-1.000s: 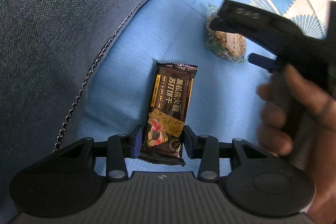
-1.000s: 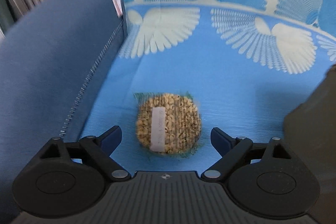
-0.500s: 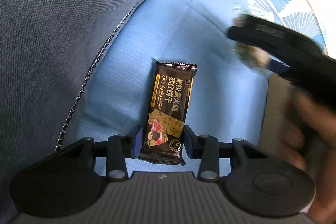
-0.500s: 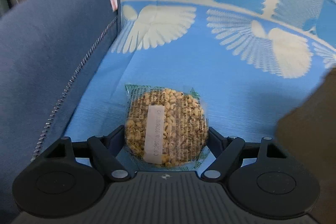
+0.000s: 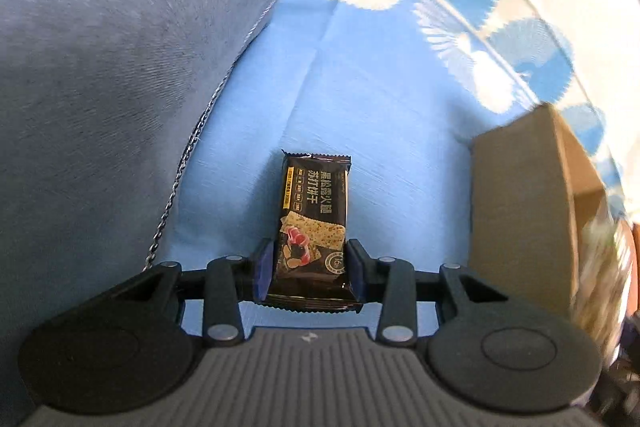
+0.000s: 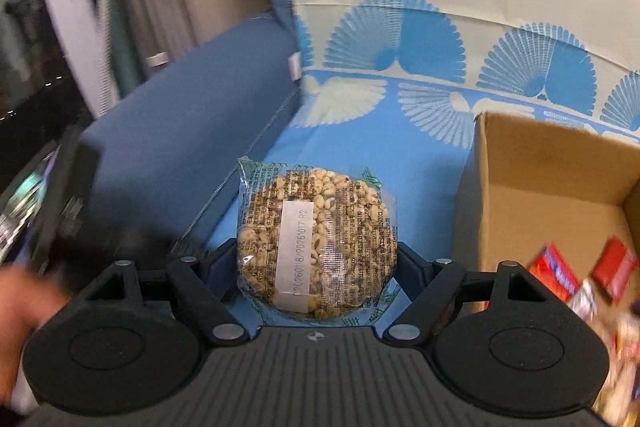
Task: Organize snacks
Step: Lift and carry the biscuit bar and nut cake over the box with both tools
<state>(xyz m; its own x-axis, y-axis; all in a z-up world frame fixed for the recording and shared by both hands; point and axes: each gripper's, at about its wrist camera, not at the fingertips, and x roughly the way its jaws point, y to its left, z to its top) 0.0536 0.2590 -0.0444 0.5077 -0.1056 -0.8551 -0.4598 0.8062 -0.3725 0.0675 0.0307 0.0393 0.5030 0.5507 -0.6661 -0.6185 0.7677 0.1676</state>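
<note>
**Two snacks gripped, neither boxed yet**

Both grippers hold something. The left gripper (image 5: 309,271) is clamped on a dark biscuit packet (image 5: 313,227) above the blue cloth (image 5: 360,99). The right gripper (image 6: 316,259), its jaws having just been closing, pinches a round puffed-grain cake (image 6: 316,239) beside the cardboard box (image 6: 552,179). Inside the box lie a few red wrappers (image 6: 560,273), blurred. I'd guess the sorting is partway: these two remain to drop in.

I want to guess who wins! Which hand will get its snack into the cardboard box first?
Probably the right. The right gripper holds the puffed grain cake lifted, right beside the open cardboard box. The left gripper grips the black cracker packet farther from it.
</note>
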